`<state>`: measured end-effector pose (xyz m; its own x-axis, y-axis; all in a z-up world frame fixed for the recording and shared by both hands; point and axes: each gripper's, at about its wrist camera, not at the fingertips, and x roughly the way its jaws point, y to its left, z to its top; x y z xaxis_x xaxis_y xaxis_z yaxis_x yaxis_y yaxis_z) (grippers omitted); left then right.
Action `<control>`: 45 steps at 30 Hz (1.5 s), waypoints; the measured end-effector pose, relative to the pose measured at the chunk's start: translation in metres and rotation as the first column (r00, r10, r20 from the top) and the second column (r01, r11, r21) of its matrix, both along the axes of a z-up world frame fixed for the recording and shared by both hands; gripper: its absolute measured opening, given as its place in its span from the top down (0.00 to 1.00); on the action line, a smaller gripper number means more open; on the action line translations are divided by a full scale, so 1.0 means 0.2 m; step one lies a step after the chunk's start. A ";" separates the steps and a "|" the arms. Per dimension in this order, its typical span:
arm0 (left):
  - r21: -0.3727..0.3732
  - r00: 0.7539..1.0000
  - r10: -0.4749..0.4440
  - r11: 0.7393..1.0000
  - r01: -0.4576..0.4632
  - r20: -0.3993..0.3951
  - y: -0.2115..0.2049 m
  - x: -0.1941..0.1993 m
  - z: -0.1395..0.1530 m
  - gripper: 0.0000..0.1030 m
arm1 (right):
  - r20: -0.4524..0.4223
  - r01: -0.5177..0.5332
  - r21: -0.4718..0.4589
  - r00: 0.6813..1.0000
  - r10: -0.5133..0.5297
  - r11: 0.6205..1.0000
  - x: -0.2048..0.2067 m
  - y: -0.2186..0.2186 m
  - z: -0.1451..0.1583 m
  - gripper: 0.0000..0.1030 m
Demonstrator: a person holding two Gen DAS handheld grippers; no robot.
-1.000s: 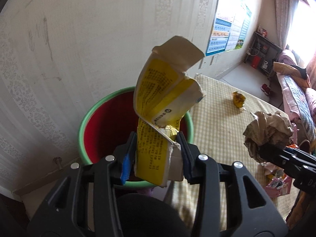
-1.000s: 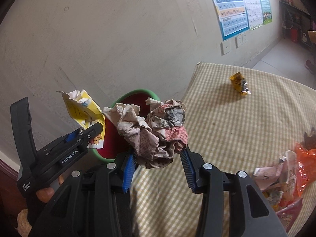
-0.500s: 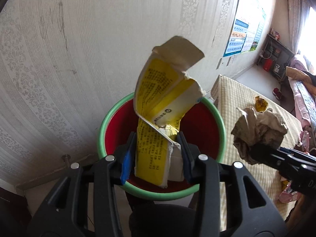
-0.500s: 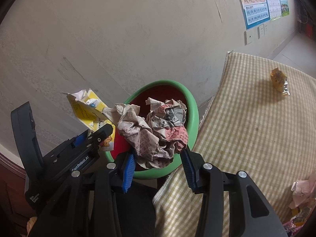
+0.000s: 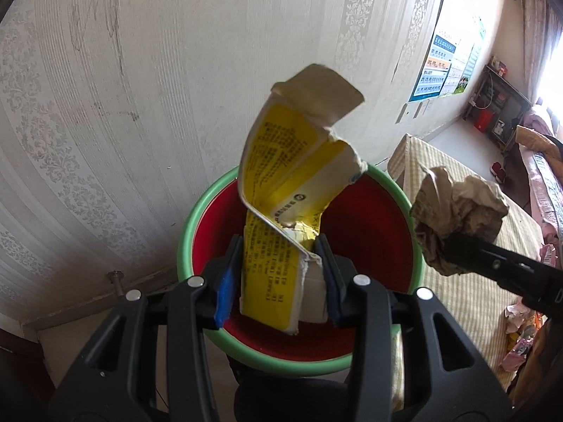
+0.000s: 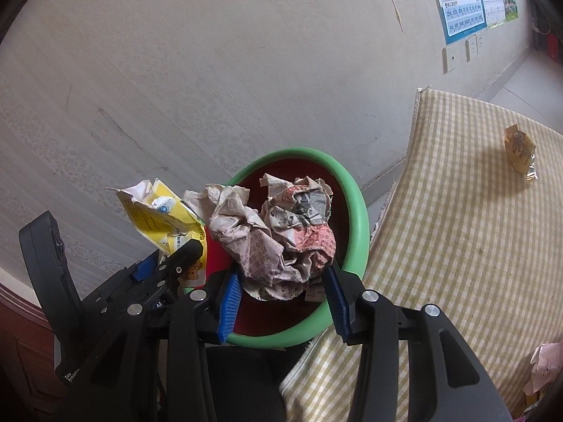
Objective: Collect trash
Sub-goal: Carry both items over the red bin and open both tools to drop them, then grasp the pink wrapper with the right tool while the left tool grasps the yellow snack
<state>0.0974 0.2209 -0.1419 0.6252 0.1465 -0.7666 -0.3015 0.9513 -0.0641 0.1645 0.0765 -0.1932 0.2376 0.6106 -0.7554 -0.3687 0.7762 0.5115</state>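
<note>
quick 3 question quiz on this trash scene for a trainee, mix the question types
1. True or false: the left gripper is shut on the yellow carton.
2. What does the right gripper hold? A) crumpled newspaper B) a bottle C) nothing
3. What colour is the rim of the red bin beneath both grippers?

Key: 1 true. 2 A, the crumpled newspaper. 3 green.

We cannot see the bin (image 5: 376, 225) floor below the left tool (image 5: 278, 277): the yellow carton (image 5: 278, 183) covers it. In the right view the crumpled paper (image 6: 278, 232) hides most of the bin's inside. Print on the wall poster (image 6: 461, 3) beyond is too small to read. Pink wrappers (image 6: 543, 365) right of the right tool (image 6: 281, 299) are cut by the edge.
</note>
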 end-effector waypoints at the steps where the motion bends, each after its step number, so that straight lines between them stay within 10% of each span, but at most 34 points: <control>1: 0.001 1.000 0.000 1.000 0.000 -0.001 0.00 0.00 0.00 0.62 | 0.001 -0.002 -0.001 1.000 0.002 1.000 0.00 0.01 0.00 0.58; 12: 0.004 1.000 0.006 1.000 -0.006 -0.007 -0.01 0.00 -0.01 0.42 | 0.028 0.031 0.034 0.999 -0.032 0.999 0.01 -0.02 0.01 0.32; 34: -0.051 0.973 -0.231 0.972 0.230 -0.019 -0.64 -0.07 0.03 0.31 | 0.160 0.300 -0.234 0.950 -0.268 0.925 -0.44 -1.12 0.05 0.31; 45: -0.081 0.959 -0.271 0.961 0.264 -0.088 -0.82 -0.04 -0.07 0.31 | 0.040 0.126 -0.331 0.992 -0.119 0.935 -0.63 -1.18 -0.18 0.36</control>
